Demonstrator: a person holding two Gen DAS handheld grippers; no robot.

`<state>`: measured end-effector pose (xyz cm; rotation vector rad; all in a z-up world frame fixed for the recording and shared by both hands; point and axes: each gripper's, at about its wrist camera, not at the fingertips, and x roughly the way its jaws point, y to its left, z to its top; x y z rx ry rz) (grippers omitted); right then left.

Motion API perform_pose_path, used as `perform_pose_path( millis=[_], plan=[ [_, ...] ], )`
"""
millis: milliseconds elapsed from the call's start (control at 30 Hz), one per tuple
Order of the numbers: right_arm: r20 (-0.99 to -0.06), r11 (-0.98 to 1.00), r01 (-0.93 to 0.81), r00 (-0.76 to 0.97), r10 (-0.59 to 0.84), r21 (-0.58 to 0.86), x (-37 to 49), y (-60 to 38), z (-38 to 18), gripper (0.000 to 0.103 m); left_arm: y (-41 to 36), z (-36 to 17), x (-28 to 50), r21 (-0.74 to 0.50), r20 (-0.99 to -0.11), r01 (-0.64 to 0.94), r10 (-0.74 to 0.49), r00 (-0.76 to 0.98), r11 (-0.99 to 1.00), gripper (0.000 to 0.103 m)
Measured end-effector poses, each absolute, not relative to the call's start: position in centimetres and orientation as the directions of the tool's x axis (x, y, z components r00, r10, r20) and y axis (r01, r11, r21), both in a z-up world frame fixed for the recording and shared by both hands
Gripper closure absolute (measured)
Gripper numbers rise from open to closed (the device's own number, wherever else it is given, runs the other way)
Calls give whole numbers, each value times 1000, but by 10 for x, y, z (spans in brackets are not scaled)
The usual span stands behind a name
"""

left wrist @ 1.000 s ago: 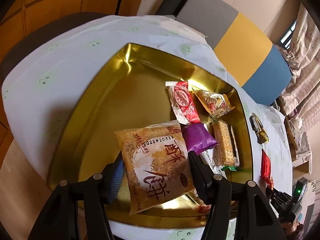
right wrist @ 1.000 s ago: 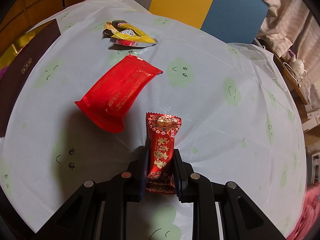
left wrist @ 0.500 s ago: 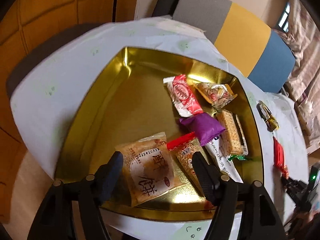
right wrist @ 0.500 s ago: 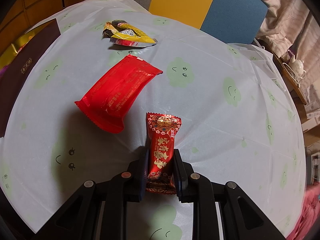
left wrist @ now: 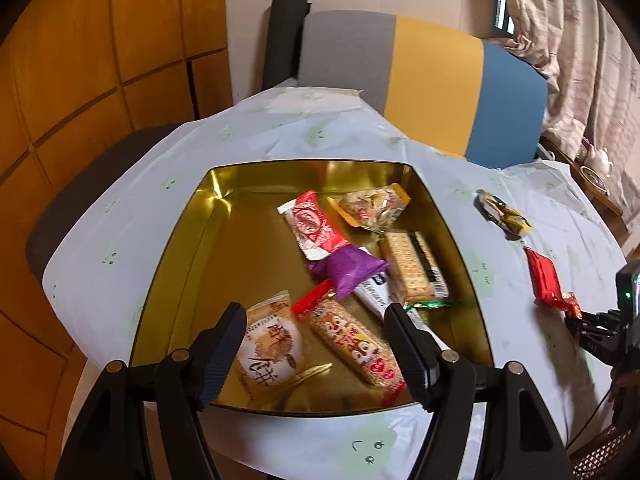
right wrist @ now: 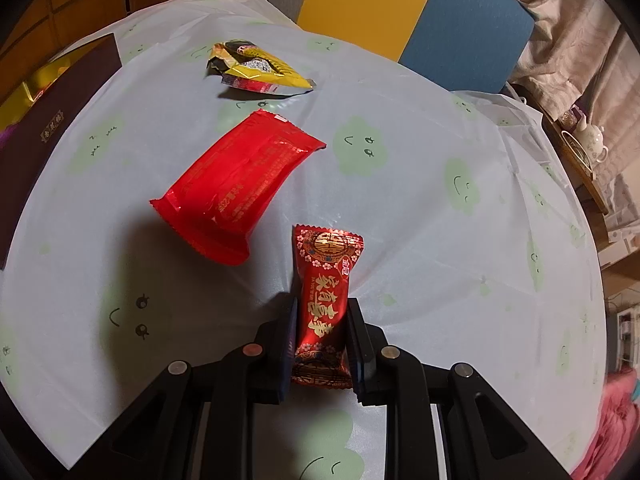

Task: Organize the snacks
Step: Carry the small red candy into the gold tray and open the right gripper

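— So, where do the snacks stand?

— Most lie in the gold tin (left wrist: 192, 240) on the counter (left wrist: 248, 136), which is covered by a pale cloth printed with green smiling faces. Near the front of the tin are the brown pastry packet (left wrist: 269, 349) and, just beside it, a long biscuit bar (left wrist: 354, 342). Farther back lie a purple wrapper (left wrist: 348, 270), a red-and-white packet (left wrist: 314, 226), a cracker pack (left wrist: 412, 266) and an orange-edged bag (left wrist: 374, 208).

— And the left gripper (left wrist: 316, 346)?

— Its jaws have just been opening and now stand wide apart above the tin's front edge. The pastry packet and the biscuit bar show between them, but the pads press on neither.

— What about the right gripper (right wrist: 322, 340)?

— Its jaws are clamped on a small dark red candy packet (right wrist: 326, 300) with gold lettering, which stands up from between them over the counter.

— Anything loose outside the tin?

— Yes. A bright red packet (right wrist: 236, 188) lies flat on the cloth, near the held candy, and a yellow-and-black wrapper (right wrist: 256, 66) sits beyond it. The tin's dark outer wall (right wrist: 44, 140) shows at the left edge of the right wrist view. Behind the counter stands a chair back (left wrist: 420, 76) in grey, yellow and blue.
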<state>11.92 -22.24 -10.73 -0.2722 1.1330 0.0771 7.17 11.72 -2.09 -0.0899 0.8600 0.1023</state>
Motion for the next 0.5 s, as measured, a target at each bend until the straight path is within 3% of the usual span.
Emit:
perform_pose_path(
  millis=[500],
  plan=[
    [-903,974,-141,416,-105,-178,121,-221,-108,79,120,-26,66,-52,-765,-112,33,643,992,31]
  ],
)
